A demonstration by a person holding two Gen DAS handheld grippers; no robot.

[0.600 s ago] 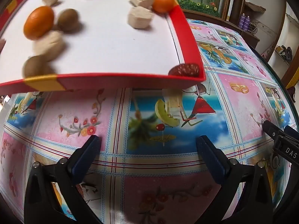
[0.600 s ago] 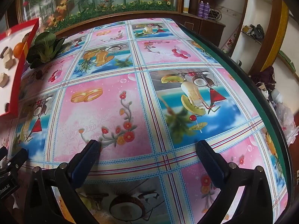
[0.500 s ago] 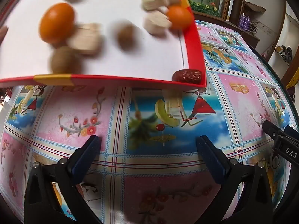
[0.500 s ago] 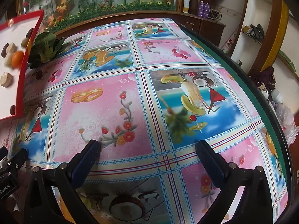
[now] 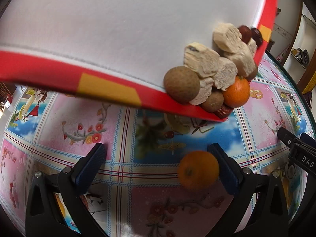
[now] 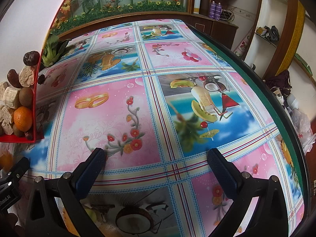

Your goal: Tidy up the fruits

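The red tray [image 5: 110, 90] is tilted, with fruit piled in its low corner. One orange [image 5: 198, 169], blurred, is between the left gripper [image 5: 158, 159] jaws, which stand apart. The right gripper [image 6: 156, 160] jaws are apart too, empty.

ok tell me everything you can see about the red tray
The red tray is a shallow box with a white floor, red rim and yellow patches, cardboard by its look. It is tilted steeply, one corner low above the tablecloth. Its load, an orange, brown round fruits, pale chunks and dark dates, is heaped in that corner.
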